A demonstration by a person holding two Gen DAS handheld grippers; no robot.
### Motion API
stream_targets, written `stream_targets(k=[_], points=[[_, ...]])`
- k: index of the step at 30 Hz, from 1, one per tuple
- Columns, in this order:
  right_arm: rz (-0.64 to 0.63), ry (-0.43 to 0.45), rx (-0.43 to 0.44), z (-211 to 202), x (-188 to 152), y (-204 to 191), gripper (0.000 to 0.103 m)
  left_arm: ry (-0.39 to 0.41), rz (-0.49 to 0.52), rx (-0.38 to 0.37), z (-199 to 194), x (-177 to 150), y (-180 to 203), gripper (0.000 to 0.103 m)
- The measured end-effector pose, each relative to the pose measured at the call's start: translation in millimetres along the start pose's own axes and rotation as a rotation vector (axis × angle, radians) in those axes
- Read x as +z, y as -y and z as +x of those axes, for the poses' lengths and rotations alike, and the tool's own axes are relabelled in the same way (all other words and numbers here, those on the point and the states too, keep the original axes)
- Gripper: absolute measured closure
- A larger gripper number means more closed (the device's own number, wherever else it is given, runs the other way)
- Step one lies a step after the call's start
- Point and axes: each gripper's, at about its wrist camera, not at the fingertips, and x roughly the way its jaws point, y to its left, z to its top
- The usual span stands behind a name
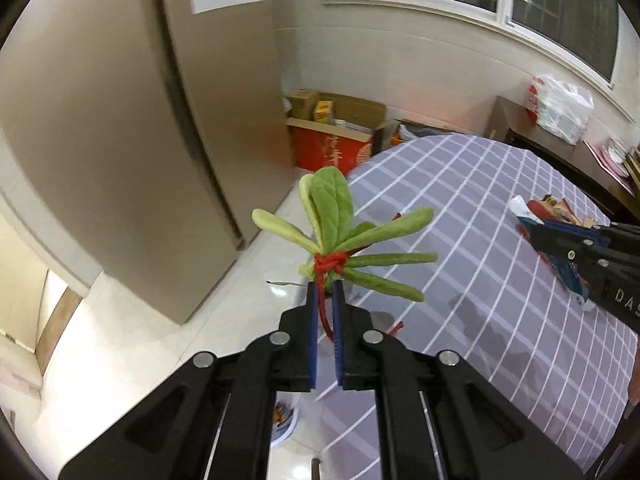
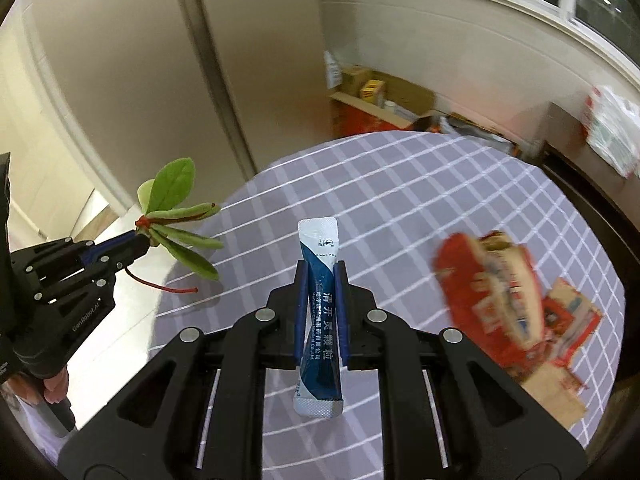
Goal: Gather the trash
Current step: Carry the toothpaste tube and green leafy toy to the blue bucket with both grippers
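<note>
Left hand-held gripper (image 1: 325,290) clamped tight on the stem end of a bunch of green leaves (image 1: 340,232) tied with red string (image 1: 329,264), one loose string end trailing down between the blue pads. Bunch held up in the air past the left edge of the round worktop (image 1: 460,208) with its grey checked cloth, pale tiled floor (image 1: 160,320) below and a tall beige cabinet (image 1: 120,120) to the far left. Right hand-held gripper (image 2: 322,276) closed on a blue and white sachet (image 2: 320,312), gripped across its middle, standing upright with its top end sticking out beyond the fingertips and its bottom end hanging toward the camera. Sachet lifted above the near part of the worktop. On the right of the cloth, red and brown crumpled wrappers (image 2: 500,304), blurred. Beyond the far edge of the worktop, cardboard boxes (image 1: 340,120) on the floor against the wall; on the far right, a white plastic bag (image 1: 560,108) on a dark sideboard under the window.
</note>
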Motion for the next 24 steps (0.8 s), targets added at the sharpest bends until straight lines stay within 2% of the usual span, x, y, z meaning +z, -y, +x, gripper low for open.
stream_targets(k=[14,24], points=[[-0.181,-0.028,0.121,14,-17,-128,0.090,-0.023,-0.151,0.136,-33,-67,-105,0.096],[-0.268,-0.103,0.202,44,-33,-193,0.090,-0.102,-0.222,0.184,-26,-114,-148,0.096]])
